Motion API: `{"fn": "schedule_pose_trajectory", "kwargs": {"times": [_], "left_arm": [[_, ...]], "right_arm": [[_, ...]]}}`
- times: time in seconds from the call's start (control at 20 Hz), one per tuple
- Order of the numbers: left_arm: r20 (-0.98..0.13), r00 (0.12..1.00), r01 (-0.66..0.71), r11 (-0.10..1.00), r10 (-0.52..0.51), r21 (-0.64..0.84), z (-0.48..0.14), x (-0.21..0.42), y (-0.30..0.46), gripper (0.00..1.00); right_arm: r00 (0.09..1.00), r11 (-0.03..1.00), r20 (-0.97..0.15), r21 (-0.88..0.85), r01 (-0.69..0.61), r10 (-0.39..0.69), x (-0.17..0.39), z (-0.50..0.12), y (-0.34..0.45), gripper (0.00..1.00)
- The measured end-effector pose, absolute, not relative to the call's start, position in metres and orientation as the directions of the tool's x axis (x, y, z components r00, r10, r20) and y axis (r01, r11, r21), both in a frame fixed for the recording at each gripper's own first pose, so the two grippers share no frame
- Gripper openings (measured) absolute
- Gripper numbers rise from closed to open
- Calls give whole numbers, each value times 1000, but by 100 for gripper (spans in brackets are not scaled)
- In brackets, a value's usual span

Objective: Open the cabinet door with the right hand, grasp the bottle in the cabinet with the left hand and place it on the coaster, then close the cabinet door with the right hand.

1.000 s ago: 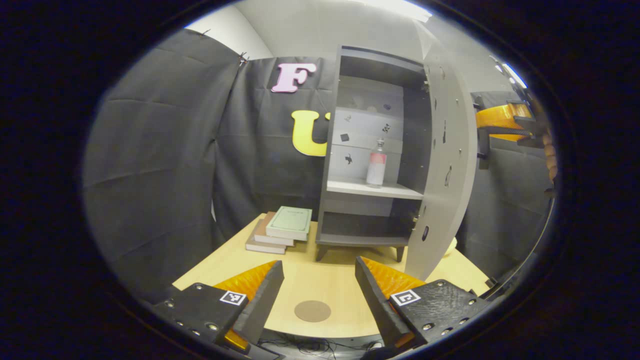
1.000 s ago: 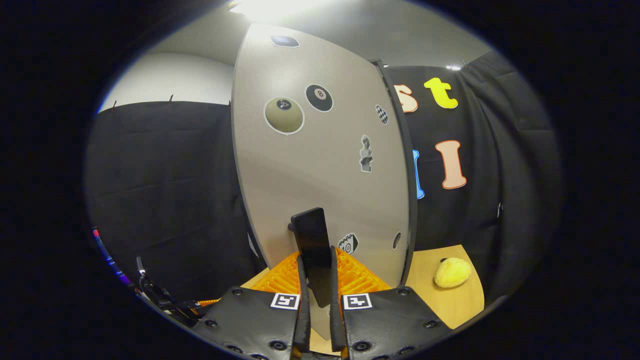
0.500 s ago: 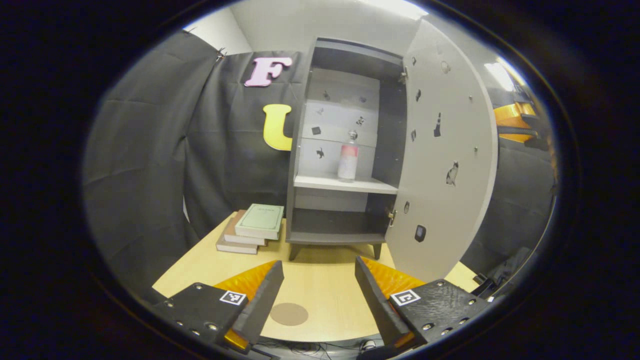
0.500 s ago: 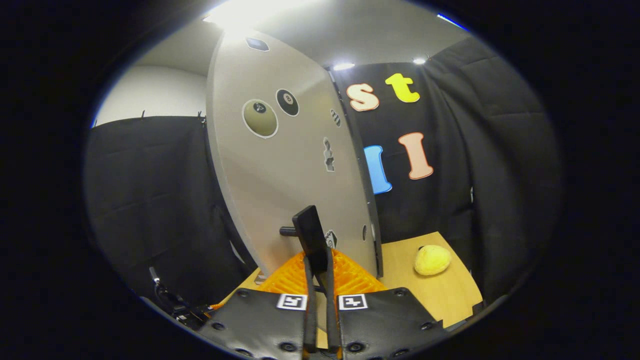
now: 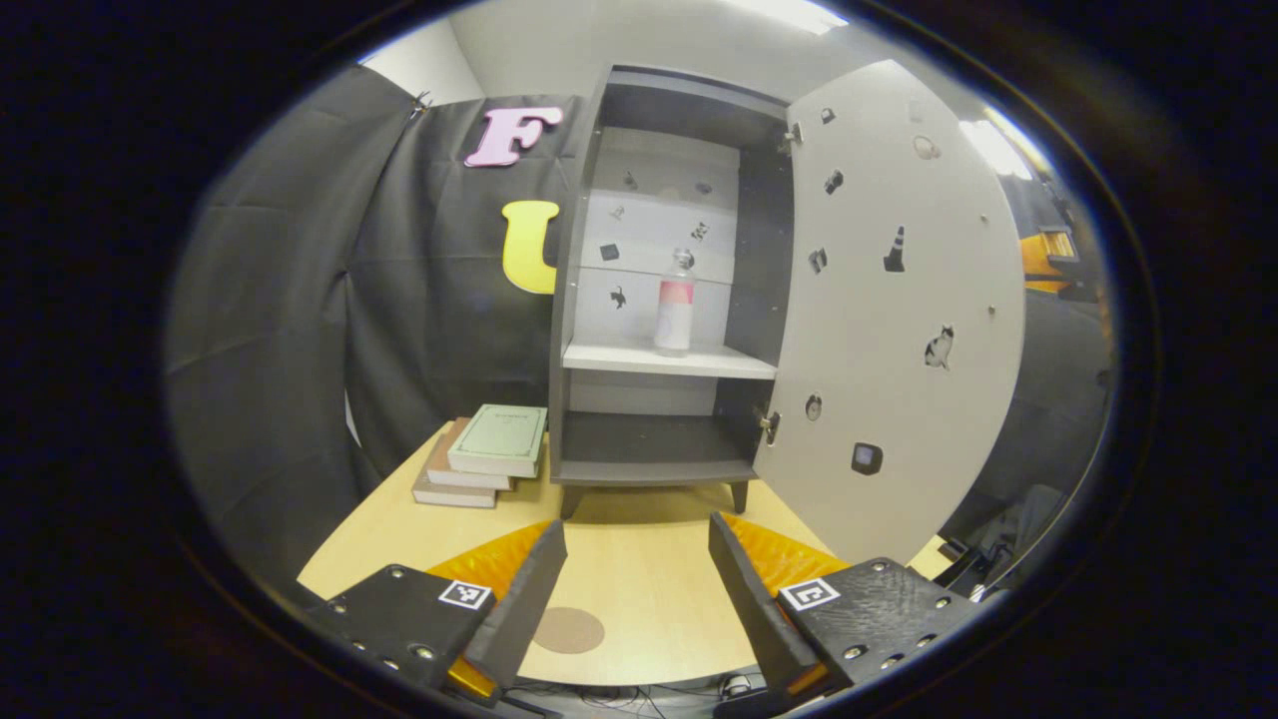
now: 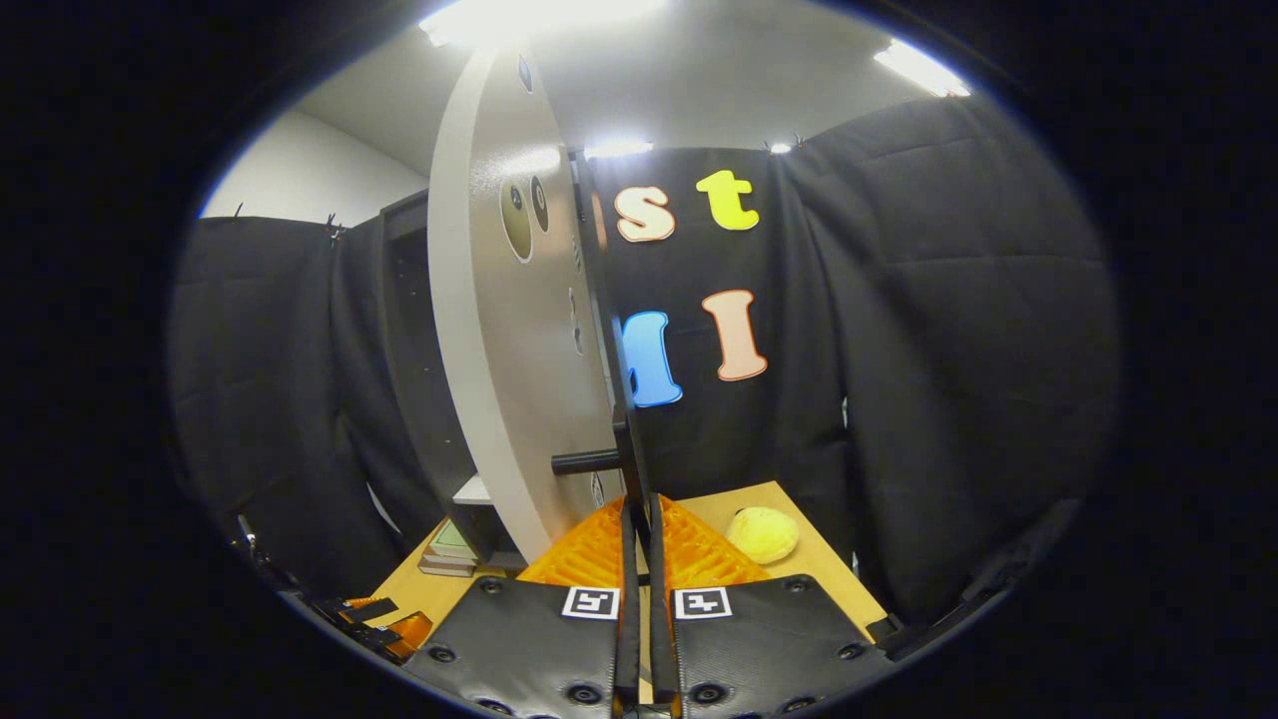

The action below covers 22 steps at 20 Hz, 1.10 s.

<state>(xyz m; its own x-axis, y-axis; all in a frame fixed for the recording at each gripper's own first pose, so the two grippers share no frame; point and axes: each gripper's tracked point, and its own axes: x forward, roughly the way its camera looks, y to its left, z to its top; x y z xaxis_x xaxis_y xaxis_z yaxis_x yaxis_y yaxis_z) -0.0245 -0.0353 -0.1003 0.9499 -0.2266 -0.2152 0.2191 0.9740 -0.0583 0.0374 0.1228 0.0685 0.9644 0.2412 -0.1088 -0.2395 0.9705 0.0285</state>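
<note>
The grey cabinet door (image 5: 899, 330) stands swung wide at 3 o'clock. The clear pink-labelled bottle (image 5: 675, 316) stands upright on the white middle shelf (image 5: 667, 359). The left hand-held gripper (image 5: 636, 589) is spread apart above bare wooden surface (image 5: 639, 569), the round brown coaster (image 5: 568, 630) at 7 o'clock. The right hand-held gripper (image 6: 637, 559) is clamped on the door's black bar handle (image 6: 631, 469).

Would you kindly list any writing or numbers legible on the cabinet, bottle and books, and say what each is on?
None can be read.
green book: cover title too small to read.
bottle: pink band, no print legible.
cabinet door: stickers are small pictures, no words readable.
</note>
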Motion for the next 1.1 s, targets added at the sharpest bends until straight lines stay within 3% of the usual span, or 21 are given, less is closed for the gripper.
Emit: {"fn": "schedule_pose_trajectory", "kwargs": {"times": [0.35,0.6,0.85,1.05,1.1], "left_arm": [[-210,935,277,958,-286,-71,-92,-10,-51,87],[-193,924,324,944,-330,-63,-79,17,-57,88],[-122,928,344,936,-351,-74,-35,61,-61,87],[-64,930,357,931,-362,-78,14,111,-70,87],[-50,931,358,930,-362,-82,25,124,-74,87]], "right_arm": [[956,961,-128,120,-250,264,6,59,116,8],[977,981,-123,112,-161,174,-10,60,67,2],[992,995,-118,88,-37,47,14,70,28,3],[995,993,-102,117,8,4,49,79,15,0],[995,992,-99,122,22,-10,57,79,10,6]]}}
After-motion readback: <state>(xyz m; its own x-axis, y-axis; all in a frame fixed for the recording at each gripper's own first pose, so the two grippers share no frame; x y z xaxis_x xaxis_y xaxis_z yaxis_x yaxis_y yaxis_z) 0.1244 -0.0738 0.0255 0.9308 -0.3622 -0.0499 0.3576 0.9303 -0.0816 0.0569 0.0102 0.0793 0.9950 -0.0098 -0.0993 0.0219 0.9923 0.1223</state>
